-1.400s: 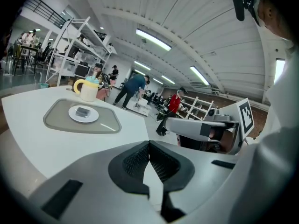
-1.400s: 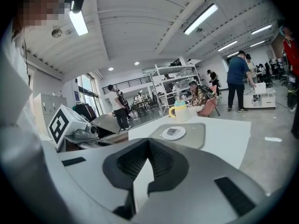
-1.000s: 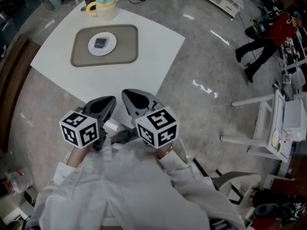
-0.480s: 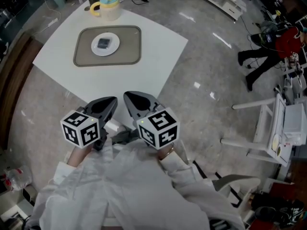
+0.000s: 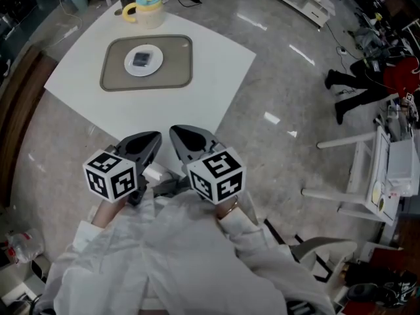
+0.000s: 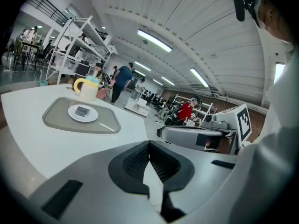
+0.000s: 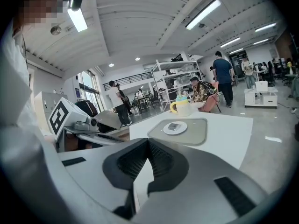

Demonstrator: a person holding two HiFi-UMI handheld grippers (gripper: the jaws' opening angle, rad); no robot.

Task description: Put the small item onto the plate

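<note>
the counter (image 5: 197,90) comes to a corner right in front of you, and the left tongs (image 5: 152,138) and right tongs (image 5: 176,134) sit at that corner, close to your chest. the counter's right edge runs away from you at a slant. beyond it the floor (image 5: 275,77) lies open up to a white rack (image 5: 387,169) on your right. a person in red (image 5: 394,77) is past the rack, partly cut off by the frame. on your left a brown strip (image 5: 16,110) borders the floor. bare white top lies all around the tray (image 5: 177,74). a mug (image 5: 149,12) stands just beyond the tray's far edge.

the counter's near corner is hidden behind the tongs, so you cannot tell if their tips reach over it. your hands are hidden under the marker cubes and sleeves. the item (image 5: 141,59) shows only as a small, dark, flat block.

the left tongs are pressed together with nothing between them, the pads meeting in the left gripper view. the right tongs are pressed together too, and empty. they lie side by side, tips near each other, pointing at the counter. the item lies on the plate (image 5: 129,65), in the middle of the tray, well apart from both tongs, ahead and a little to your left.
</note>
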